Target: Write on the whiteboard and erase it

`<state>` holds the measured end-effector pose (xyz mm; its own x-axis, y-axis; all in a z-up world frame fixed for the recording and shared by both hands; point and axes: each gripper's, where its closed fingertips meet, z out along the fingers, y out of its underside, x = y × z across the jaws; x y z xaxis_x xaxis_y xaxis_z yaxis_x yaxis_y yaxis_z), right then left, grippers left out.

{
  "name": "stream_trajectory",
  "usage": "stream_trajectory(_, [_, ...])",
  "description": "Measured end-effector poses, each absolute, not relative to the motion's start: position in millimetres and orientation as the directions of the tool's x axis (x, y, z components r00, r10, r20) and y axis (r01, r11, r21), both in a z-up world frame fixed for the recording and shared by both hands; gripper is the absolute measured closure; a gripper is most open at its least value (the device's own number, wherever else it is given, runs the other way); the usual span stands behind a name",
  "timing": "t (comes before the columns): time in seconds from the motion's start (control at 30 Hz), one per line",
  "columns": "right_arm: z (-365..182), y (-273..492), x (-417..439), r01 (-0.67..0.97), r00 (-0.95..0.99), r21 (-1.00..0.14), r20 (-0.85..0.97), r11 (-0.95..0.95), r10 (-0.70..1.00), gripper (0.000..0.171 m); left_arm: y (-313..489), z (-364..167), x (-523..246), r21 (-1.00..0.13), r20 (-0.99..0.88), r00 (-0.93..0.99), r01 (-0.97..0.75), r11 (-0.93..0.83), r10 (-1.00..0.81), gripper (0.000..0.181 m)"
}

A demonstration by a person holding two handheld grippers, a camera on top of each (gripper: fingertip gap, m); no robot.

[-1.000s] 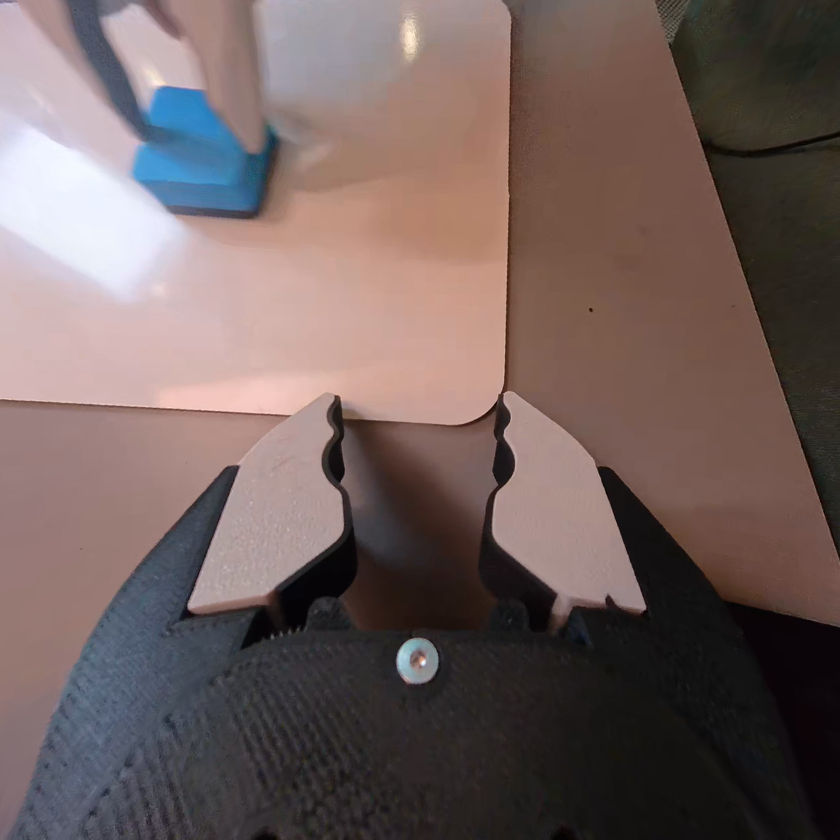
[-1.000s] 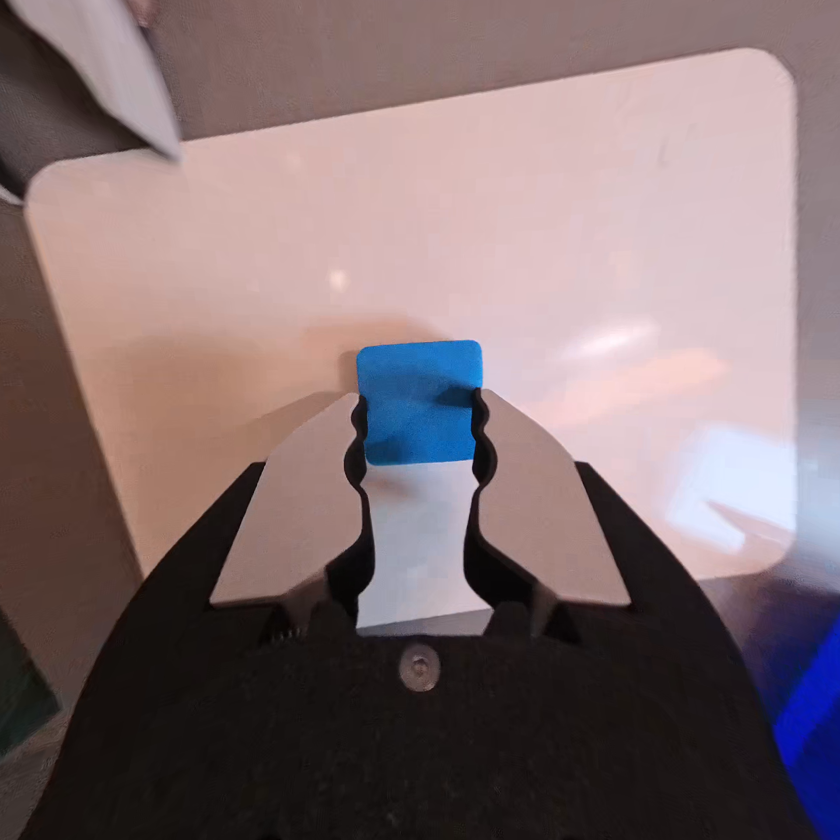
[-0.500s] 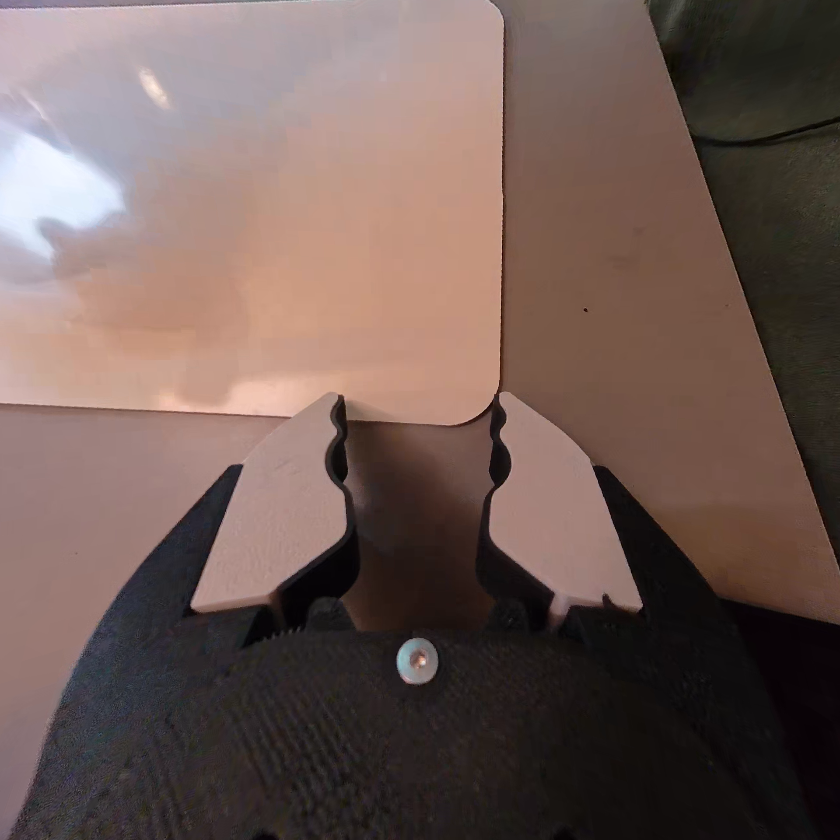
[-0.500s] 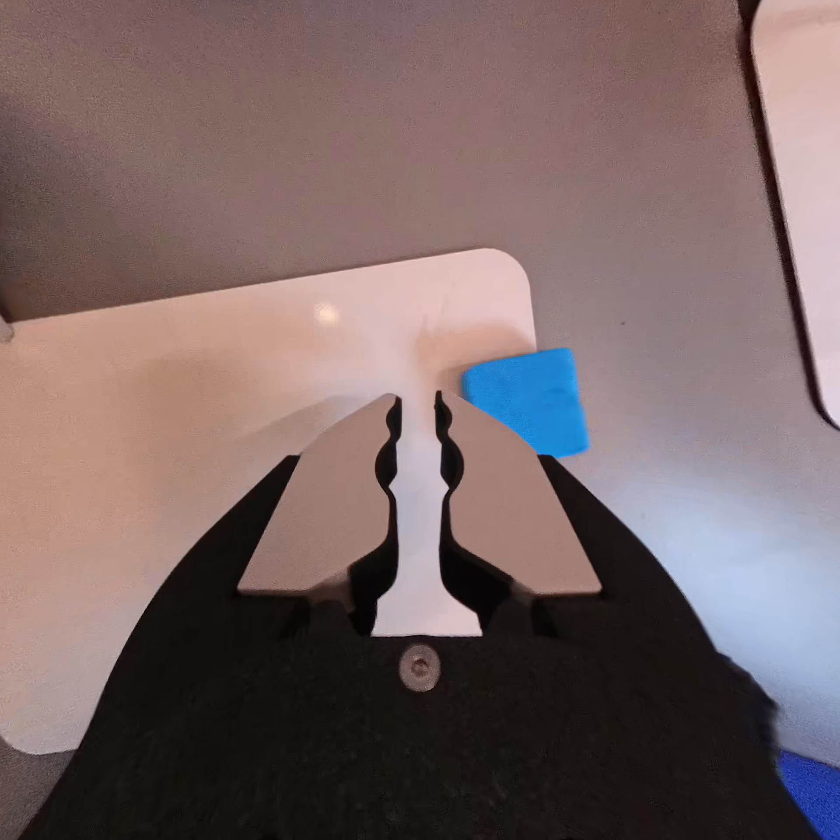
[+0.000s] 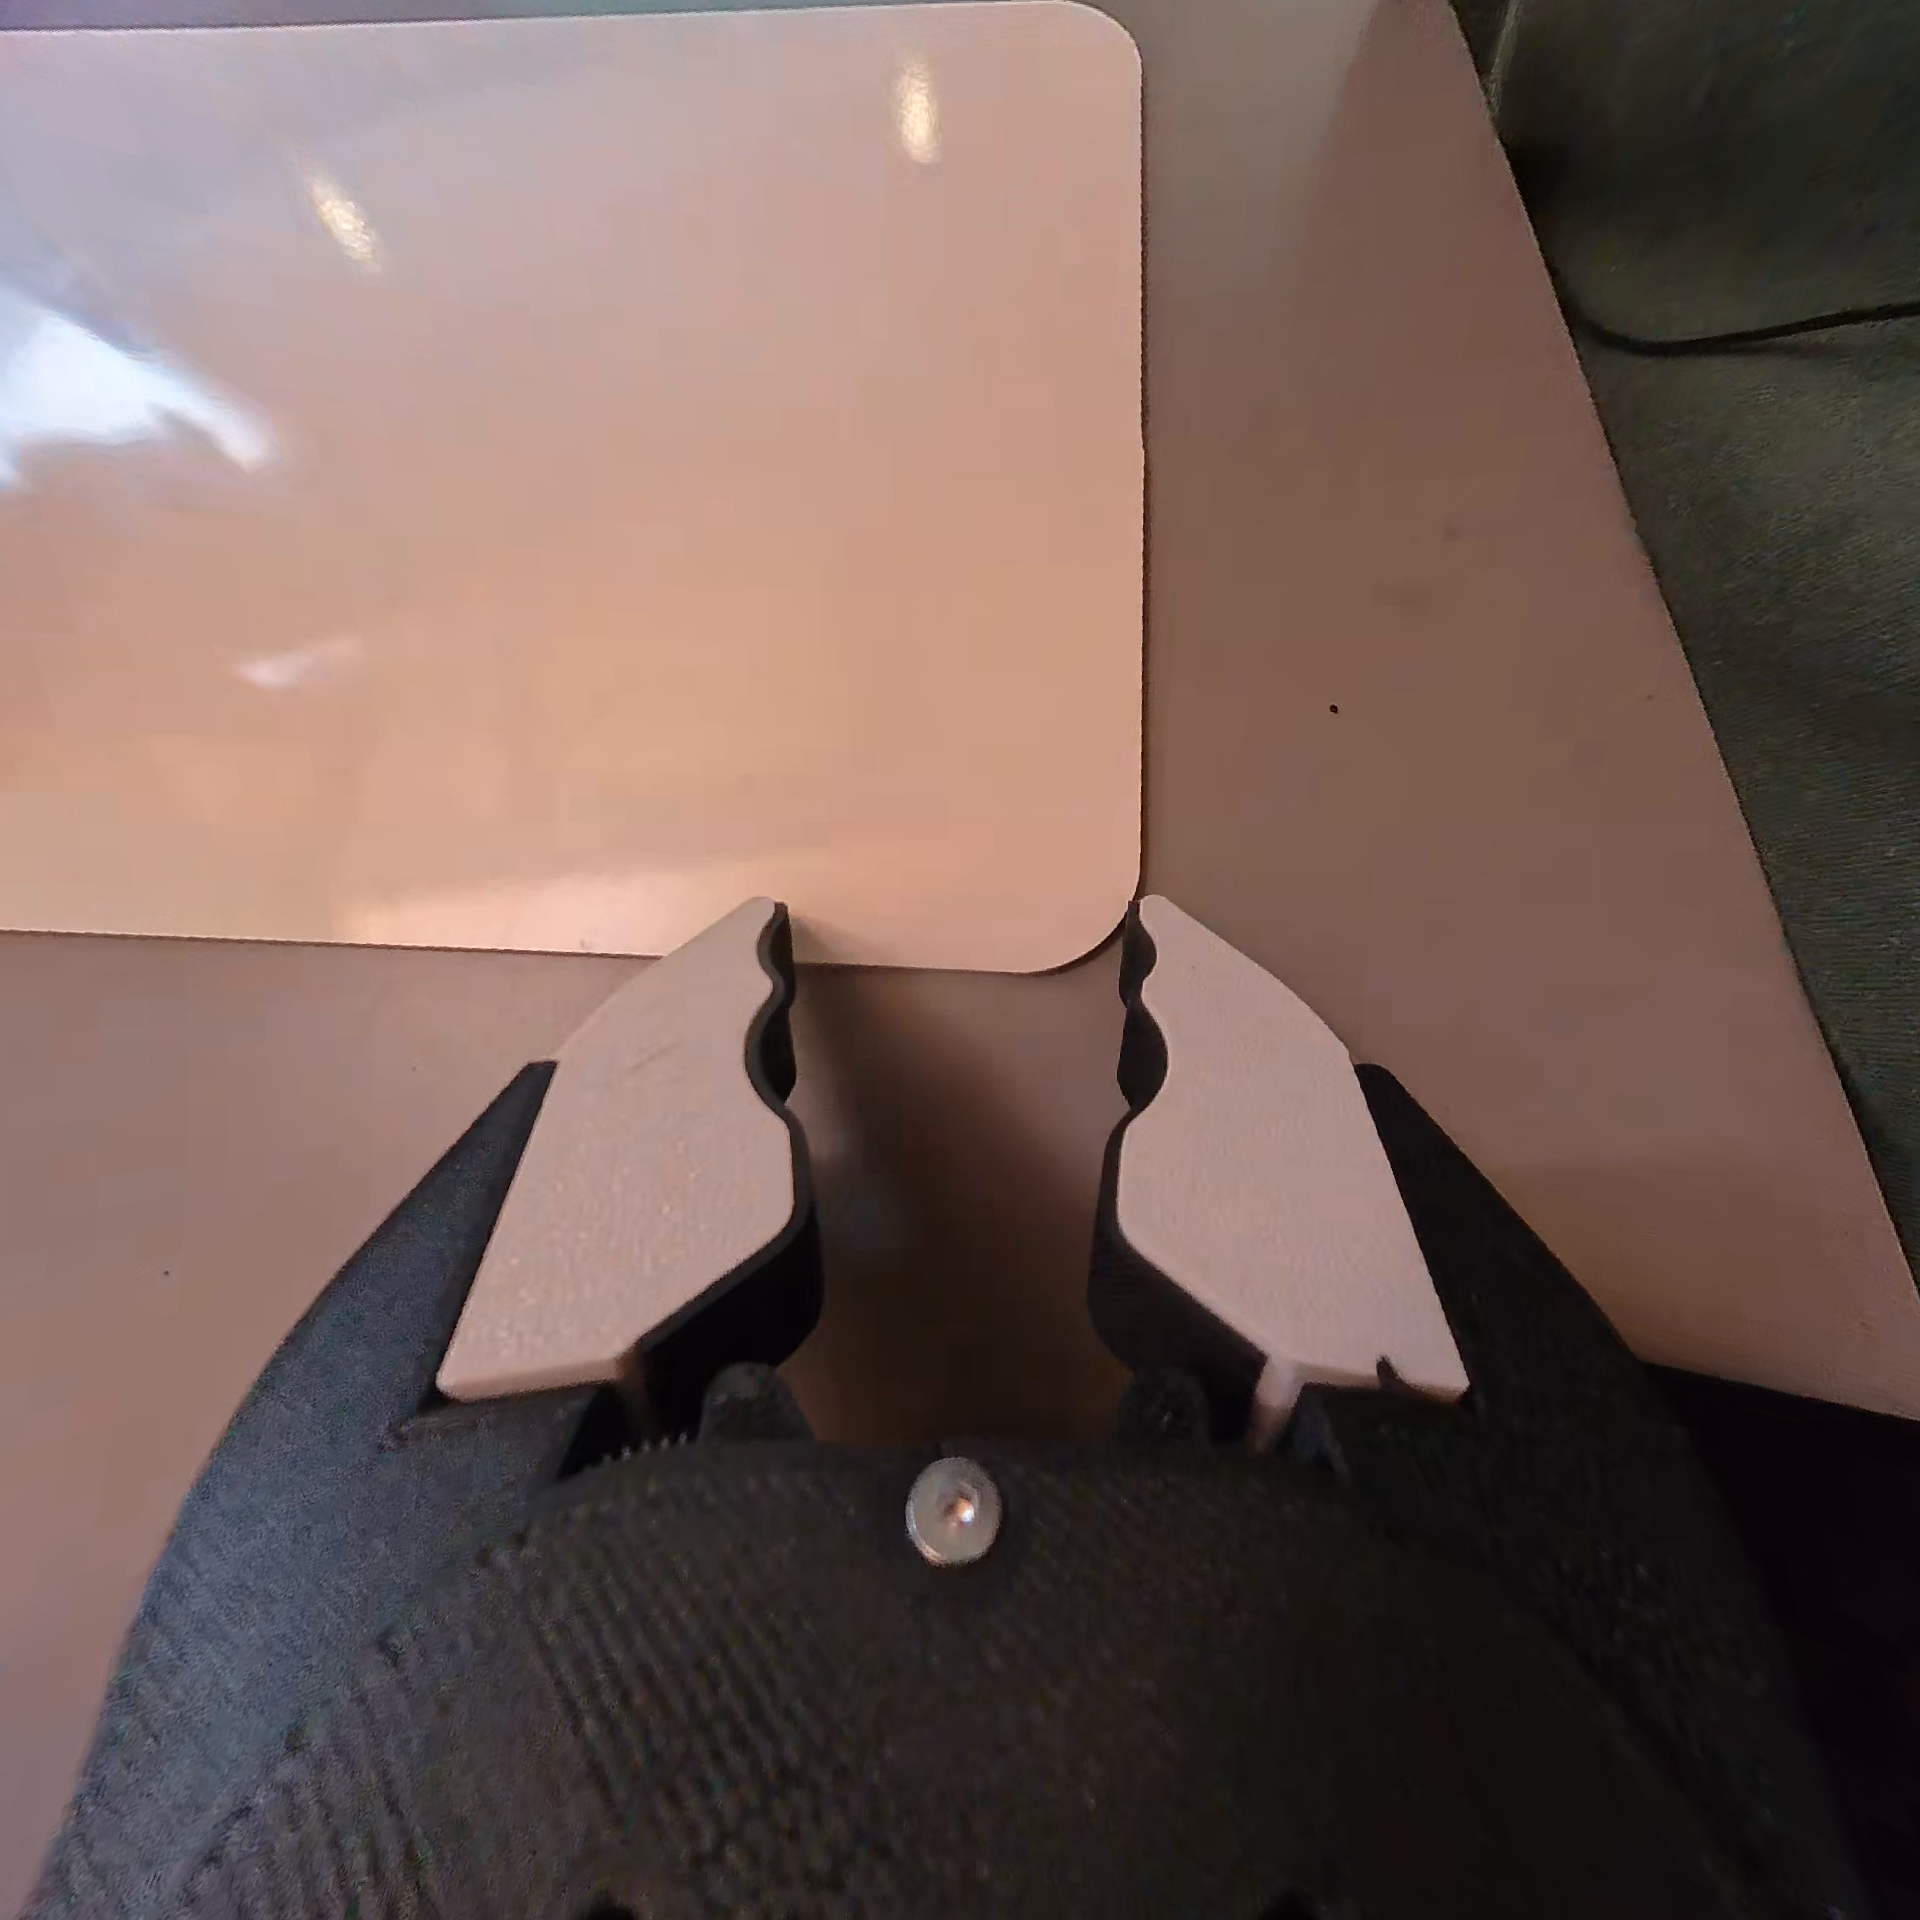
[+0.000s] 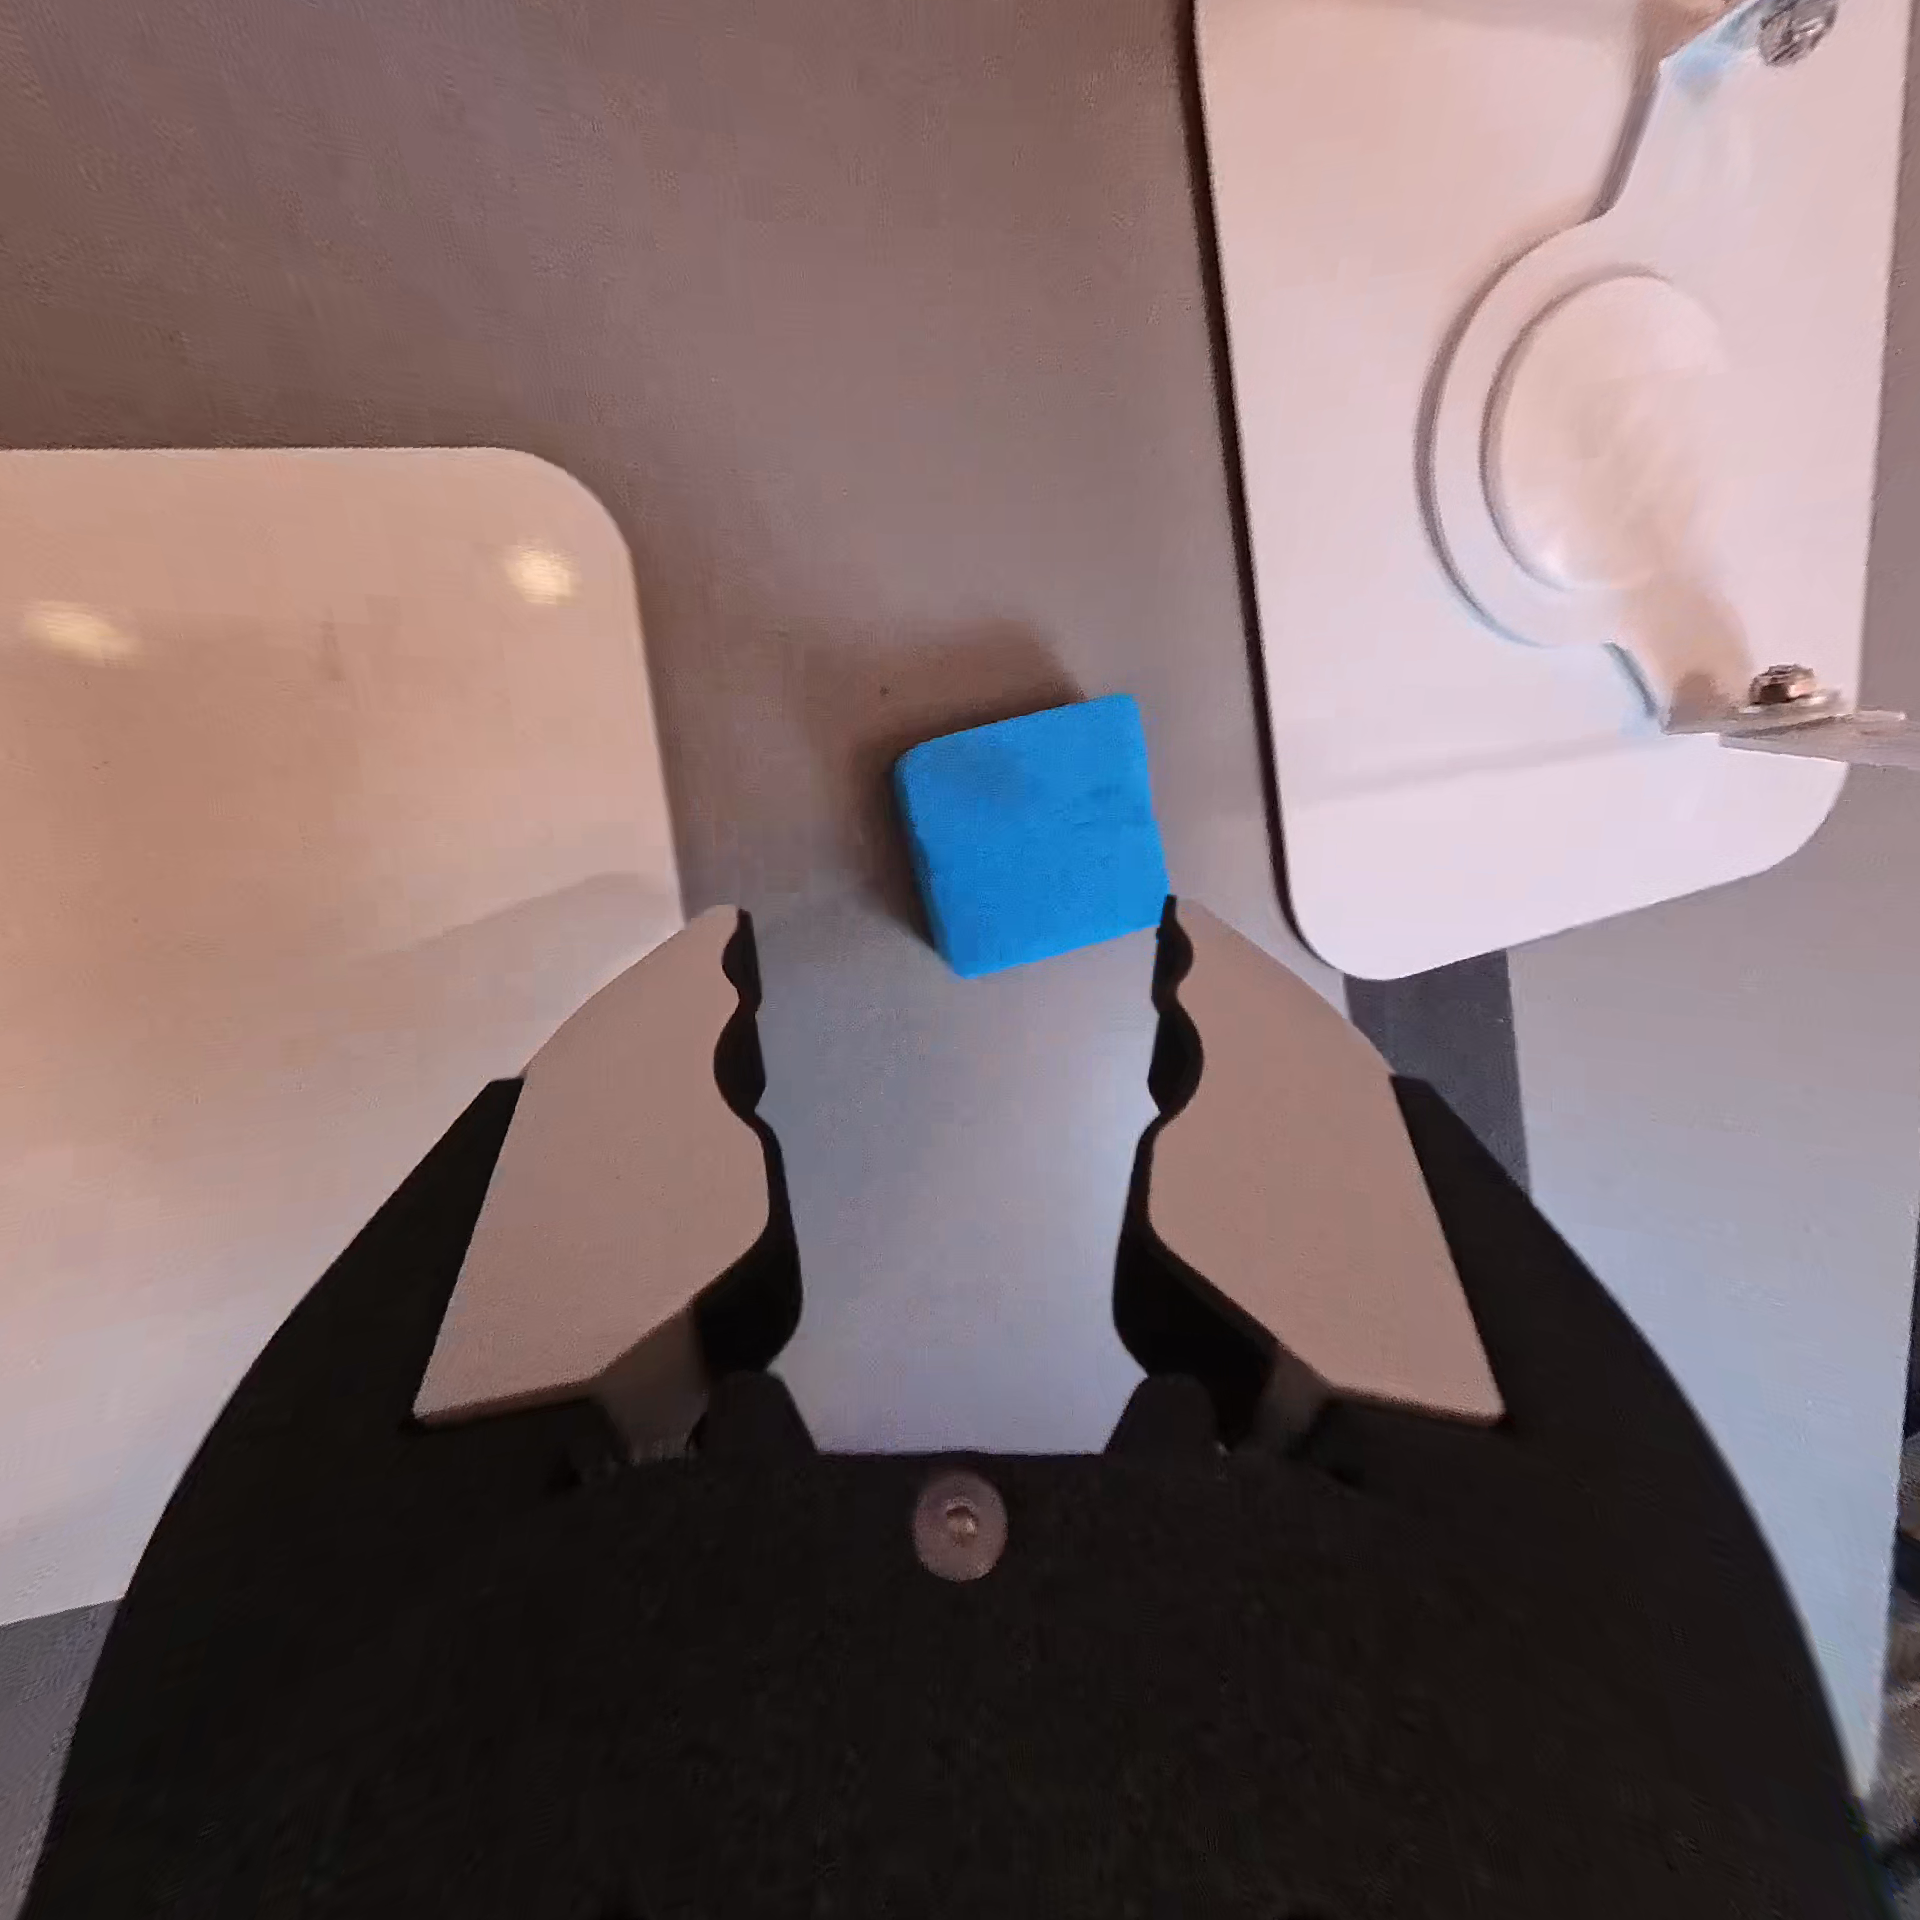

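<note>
The whiteboard (image 5: 571, 468) lies flat on the tan table (image 5: 1403, 831), and its surface bears no marks in view. My left gripper (image 5: 956, 935) is open and empty, with its fingertips at the board's near right corner. In the right wrist view the board (image 6: 312, 831) is at the left. A blue eraser (image 6: 1029, 831) lies on the table just to the right of the board. My right gripper (image 6: 956, 925) is wide open and empty. The eraser sits just beyond its fingertips, close to the right finger (image 6: 1278, 1143), and is not gripped.
A white plate with a round knob and metal brackets (image 6: 1558, 416) stands close to the right of the eraser. The table's right edge borders dark green fabric (image 5: 1766, 623) with a black cable (image 5: 1714, 332) on it.
A second ago my right gripper held the blue eraser on the board. It let the eraser go on the table beside the board, closed nearly shut on air, and has now opened wide. My left gripper barely moved.
</note>
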<state>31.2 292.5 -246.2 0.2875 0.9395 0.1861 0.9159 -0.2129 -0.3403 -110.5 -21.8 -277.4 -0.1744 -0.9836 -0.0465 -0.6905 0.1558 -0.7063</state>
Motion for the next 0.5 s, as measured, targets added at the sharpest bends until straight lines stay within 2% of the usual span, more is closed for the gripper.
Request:
stream_trajectory(0.13, [-268,316,31,0.918,0.271,-0.325,0.103,-0.226,0.957,0.098,-22,-277,-111,-0.708,-0.045,-0.174,-0.689,0.154,-0.984,0.121])
stream_trajectory(0.2, [-278,313,29,0.921,0.257,-0.317,0.052,-0.228,0.965,0.116,-22,-277,-111,-0.709,-0.044,-0.174,-0.689,0.153,-0.984,0.121])
stream_trajectory(0.4, [-247,270,-13,0.892,0.196,-0.422,0.046,-0.159,0.98,0.117,-23,-278,-112,-0.711,-0.044,-0.177,-0.686,0.155,-0.983,0.121])
stream_trajectory(0.5, [-252,242,-28,0.915,0.174,-0.38,0.064,-0.137,0.983,0.117,-23,-278,-112,-0.709,-0.046,-0.176,-0.687,0.156,-0.983,0.121])
